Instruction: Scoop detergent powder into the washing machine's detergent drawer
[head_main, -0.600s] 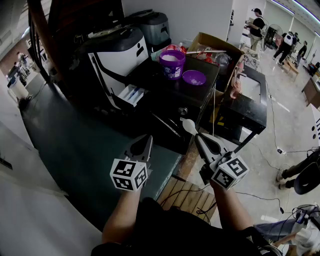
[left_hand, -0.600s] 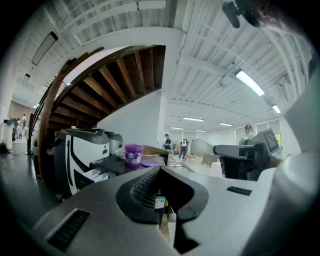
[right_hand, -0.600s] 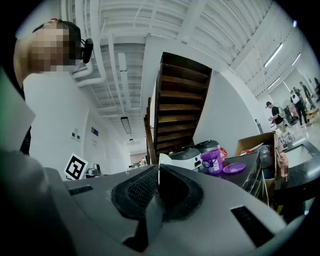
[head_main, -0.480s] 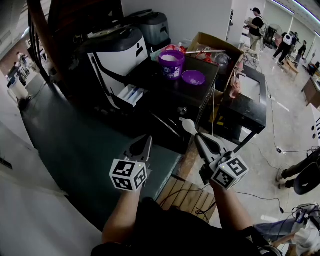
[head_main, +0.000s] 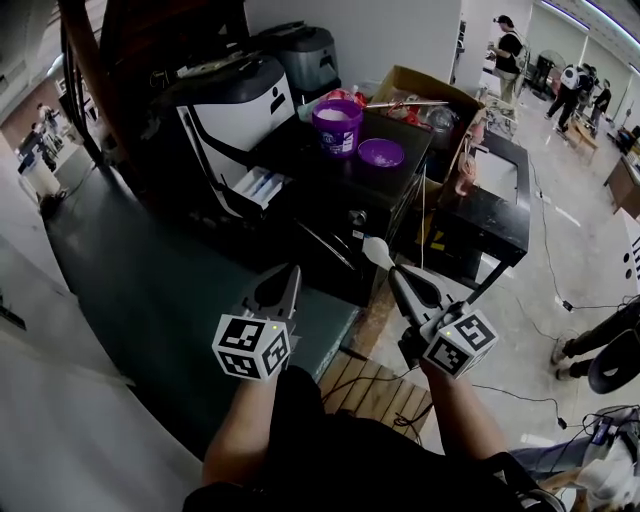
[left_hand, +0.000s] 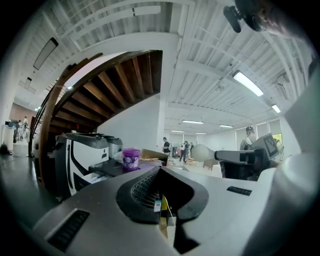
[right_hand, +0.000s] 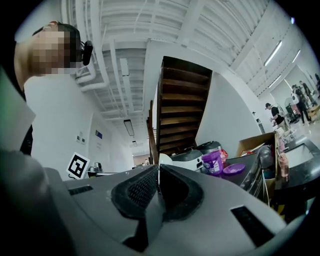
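The right gripper (head_main: 398, 278) is clamped on the thin handle of a white spoon (head_main: 378, 252), whose bowl sticks out past the jaw tips and looks empty. The left gripper (head_main: 288, 280) has its jaws pressed together with nothing between them. Both are held low and close to the person, side by side but apart, and point up toward a black cabinet (head_main: 330, 195), with open air between them and it. On the cabinet's left stands the washer (head_main: 235, 110) with its drawer (head_main: 258, 185) pulled out toward the person; what lies in its compartments cannot be told. To the right of the washer, on the cabinet top, sits a purple tub (head_main: 337, 125), uncovered and holding white powder, and just beside it lies the purple lid (head_main: 380, 152), well apart from the spoon. Behind these stand a grey appliance (head_main: 300, 50) and an open box (head_main: 420, 90) of clutter. Both forearms reach forward, bent at the elbow, over a green floor (head_main: 150, 290) and a wooden pallet (head_main: 375, 385). People stand far off at the right.
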